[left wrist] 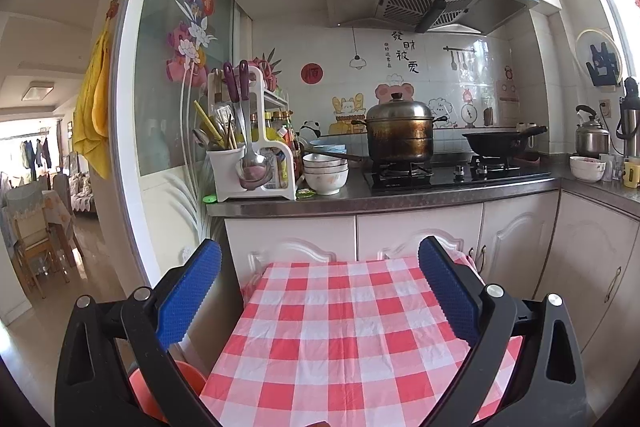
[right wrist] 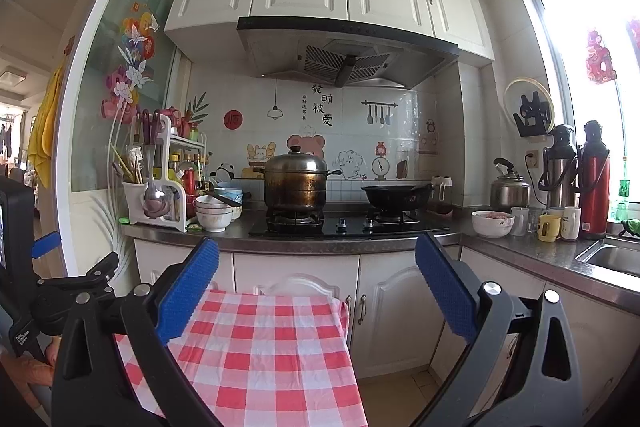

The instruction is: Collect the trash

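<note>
My left gripper is open, its blue pads spread wide over a table with a red and white checked cloth. My right gripper is open too, above the same cloth and nearer its right edge. Neither holds anything. A small green wrapper lies on the dark counter beside the stacked bowls, and it also shows in the right wrist view. Another green scrap sits at the counter's left end. An orange round object shows below the table's left edge, partly hidden.
The counter carries a utensil rack, stacked bowls, a steel pot and a wok on the hob. Kettle, flasks, cups and a sink stand right. White cabinets lie behind the table; a doorway opens left.
</note>
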A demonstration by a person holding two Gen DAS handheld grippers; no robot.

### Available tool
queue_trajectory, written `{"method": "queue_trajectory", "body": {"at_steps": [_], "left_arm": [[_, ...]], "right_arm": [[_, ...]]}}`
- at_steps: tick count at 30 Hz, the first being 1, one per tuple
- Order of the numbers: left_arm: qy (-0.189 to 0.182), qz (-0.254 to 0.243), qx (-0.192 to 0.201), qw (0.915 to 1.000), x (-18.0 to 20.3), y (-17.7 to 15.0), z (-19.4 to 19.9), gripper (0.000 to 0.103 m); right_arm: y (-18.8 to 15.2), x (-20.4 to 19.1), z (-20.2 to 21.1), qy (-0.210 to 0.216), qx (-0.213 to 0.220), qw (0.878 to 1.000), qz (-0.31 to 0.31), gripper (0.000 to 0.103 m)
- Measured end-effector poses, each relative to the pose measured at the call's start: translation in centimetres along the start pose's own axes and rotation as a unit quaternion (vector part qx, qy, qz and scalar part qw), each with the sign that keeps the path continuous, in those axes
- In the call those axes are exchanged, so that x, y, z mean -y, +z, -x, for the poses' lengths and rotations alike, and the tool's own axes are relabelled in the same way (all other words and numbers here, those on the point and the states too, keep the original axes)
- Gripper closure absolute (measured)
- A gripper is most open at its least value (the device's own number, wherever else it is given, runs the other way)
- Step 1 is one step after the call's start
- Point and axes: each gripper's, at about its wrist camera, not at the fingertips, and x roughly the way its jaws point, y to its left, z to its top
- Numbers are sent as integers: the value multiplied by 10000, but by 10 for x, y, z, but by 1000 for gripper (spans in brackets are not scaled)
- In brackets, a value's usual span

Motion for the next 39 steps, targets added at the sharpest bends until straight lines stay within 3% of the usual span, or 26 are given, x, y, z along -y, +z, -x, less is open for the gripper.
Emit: {"method": "queue_trajectory", "body": {"at_steps": [17, 26, 34, 39], "left_arm": [[19, -3, -338, 9994, -5, -19, -31, 5], [-13, -115, -720, 9973, 3, -42, -64, 5], [-55, -119, -1561, 9877, 13, -87, -123, 5], [-120, 115, -2396, 9707, 17, -138, -176, 5]], "right_arm": [[-14, -11, -21, 120, -184, 9997, 51, 4], [-43, -9, -66, 387, -801, 9958, -209, 4], [-98, -17, -127, 506, -1581, 9858, -271, 4], [-151, -31, -177, 594, -2252, 9724, -151, 4]]}}
